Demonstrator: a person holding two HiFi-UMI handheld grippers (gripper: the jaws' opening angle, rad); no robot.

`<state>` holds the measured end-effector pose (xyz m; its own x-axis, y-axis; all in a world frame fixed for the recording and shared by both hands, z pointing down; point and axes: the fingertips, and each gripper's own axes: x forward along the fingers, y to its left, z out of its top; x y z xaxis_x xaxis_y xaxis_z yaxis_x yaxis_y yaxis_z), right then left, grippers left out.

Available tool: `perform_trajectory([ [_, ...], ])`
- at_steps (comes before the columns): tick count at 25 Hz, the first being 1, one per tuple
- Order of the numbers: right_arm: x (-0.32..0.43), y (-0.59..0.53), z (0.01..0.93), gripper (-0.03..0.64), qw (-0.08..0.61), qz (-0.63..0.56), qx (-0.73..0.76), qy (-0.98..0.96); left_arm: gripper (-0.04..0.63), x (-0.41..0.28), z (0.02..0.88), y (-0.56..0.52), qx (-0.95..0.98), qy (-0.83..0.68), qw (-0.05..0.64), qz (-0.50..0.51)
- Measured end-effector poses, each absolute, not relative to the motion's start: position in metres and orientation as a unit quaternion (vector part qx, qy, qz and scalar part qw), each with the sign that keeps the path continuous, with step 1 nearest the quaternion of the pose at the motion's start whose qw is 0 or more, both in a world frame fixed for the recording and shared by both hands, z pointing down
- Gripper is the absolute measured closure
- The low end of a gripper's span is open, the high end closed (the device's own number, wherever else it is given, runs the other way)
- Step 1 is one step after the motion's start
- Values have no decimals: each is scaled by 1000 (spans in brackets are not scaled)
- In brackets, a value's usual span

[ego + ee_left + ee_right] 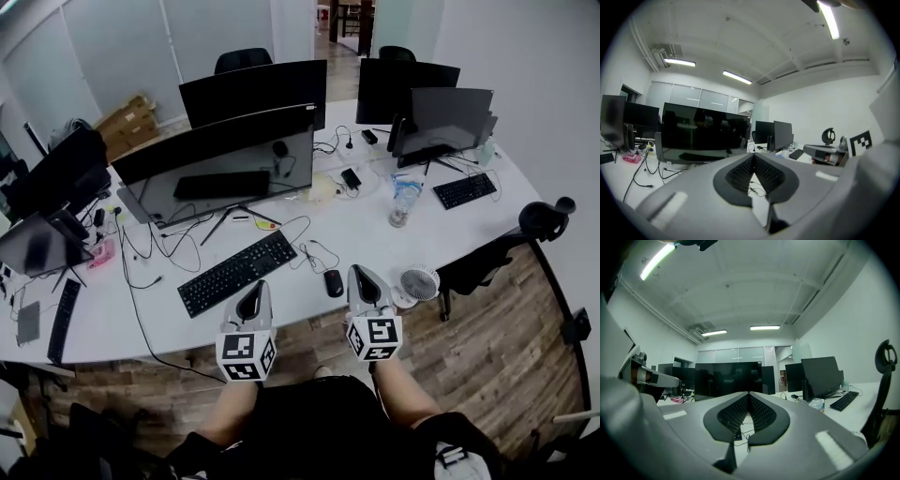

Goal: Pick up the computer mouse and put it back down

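Black mouse [333,282] near white desk [141,319] front edge, between keyboard [237,272] and fan [417,284]; left tongs [254,287], right tongs [360,274] closed, empty.

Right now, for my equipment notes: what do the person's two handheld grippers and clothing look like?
Both the left gripper and right gripper are light grey tapered shells with dark ribbed pads. Each carries a white cube with black square markers. No cables show. The person wears dark clothing.
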<state>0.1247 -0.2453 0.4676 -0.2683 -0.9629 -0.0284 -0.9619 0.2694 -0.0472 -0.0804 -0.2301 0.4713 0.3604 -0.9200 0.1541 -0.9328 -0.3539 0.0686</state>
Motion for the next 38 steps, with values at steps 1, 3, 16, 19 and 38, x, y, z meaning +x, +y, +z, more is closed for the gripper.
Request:
perform_trajectory([
  [1, 126, -253, 471, 619, 22, -13, -601, 799, 541, -76, 473, -236, 821, -564, 74, 46],
  [3, 128, -266, 478, 619, 15, -19, -597, 802, 541, -69, 480, -247, 821, -563, 80, 53],
  [16, 114, -321, 566, 490, -64, -89, -582, 806, 541, -84, 505, -280, 810, -570, 110, 86],
  [19, 108, -328, 605, 424, -111, -115, -569, 807, 541, -93, 508, -280, 803, -578, 115, 88],
  [38, 112, -337, 762, 354, -275, -225, -545, 759, 541, -129, 521, -274, 773, -613, 134, 89],
])
